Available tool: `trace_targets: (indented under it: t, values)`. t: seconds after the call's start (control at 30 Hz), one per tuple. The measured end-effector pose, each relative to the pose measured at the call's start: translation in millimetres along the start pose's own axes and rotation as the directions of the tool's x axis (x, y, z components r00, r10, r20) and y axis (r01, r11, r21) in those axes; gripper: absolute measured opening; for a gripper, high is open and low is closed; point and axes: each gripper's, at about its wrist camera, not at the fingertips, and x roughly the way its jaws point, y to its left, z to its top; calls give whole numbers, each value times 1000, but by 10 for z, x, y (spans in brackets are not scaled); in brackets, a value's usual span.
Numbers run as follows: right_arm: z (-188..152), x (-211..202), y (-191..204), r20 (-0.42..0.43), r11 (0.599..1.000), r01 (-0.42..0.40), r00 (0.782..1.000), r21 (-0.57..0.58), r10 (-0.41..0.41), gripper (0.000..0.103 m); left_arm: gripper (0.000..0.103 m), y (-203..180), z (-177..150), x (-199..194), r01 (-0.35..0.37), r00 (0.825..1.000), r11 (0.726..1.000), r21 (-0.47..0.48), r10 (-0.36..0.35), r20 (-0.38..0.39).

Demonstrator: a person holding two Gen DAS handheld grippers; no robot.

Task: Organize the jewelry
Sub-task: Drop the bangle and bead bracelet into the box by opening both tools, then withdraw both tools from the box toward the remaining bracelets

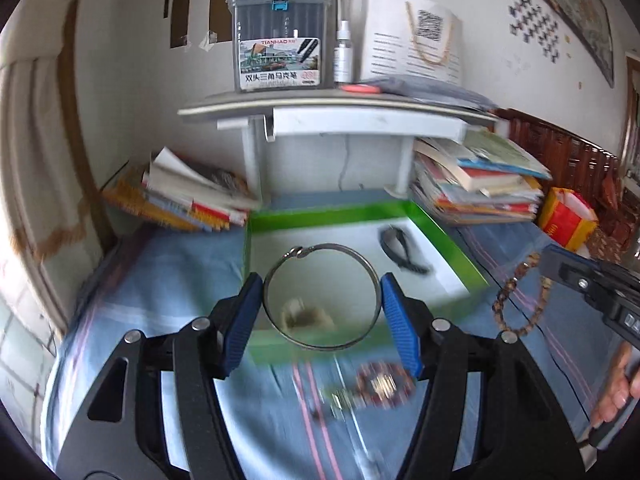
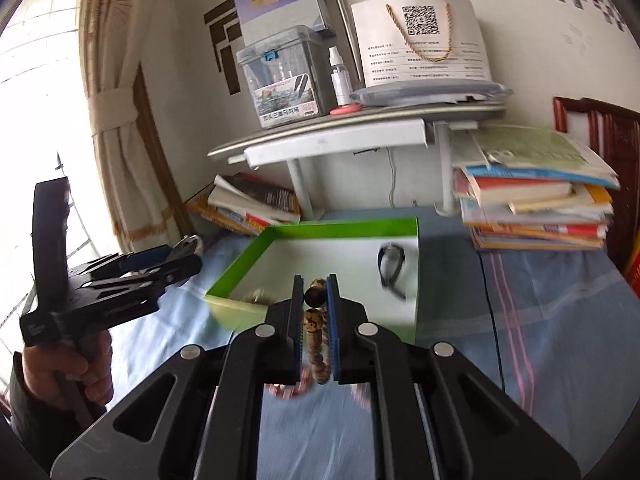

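Note:
My left gripper (image 1: 322,286) is shut on a silver bangle (image 1: 320,346), its blue pads (image 1: 248,312) pressing the ring's two sides above the green box (image 1: 440,232). Inside the box lie a dark band (image 1: 400,250) and a small blurred piece (image 1: 300,314). A red beaded bracelet (image 1: 384,386) rests on the blue cloth below. My right gripper (image 2: 314,286) is shut on a brown wooden bead bracelet (image 2: 314,322), which hangs down between its fingers near the green box (image 2: 336,226). The right wrist view shows the left gripper (image 2: 160,266) with the bangle (image 2: 188,242) at the left.
Book stacks (image 1: 480,184) (image 1: 188,196) flank the box. Behind it a white shelf (image 1: 340,104) carries a marker case (image 1: 280,40), a spray bottle (image 1: 344,56) and a paper bag (image 1: 416,36). A curtain (image 2: 120,100) hangs at the left and a wooden chair (image 2: 600,128) stands at the right.

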Motion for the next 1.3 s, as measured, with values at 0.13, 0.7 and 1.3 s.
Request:
trace_targets:
  t: [0.13,0.7,1.3]
  values:
    - [184,436,-134,-27,1000,2,1000,21,-2,11,60,107,268,542,-25,999,999,-21,24,-44]
    - [-39,-247,-356,161,989,35,985,142,-58,70,98,515,-54,-14,-44,985,985,-170,72,160]
    - [-1383,-943,405,28,993,113,993,25,-113,71,99,106,-1737,-1398,-53,993,984,-172,69,91]
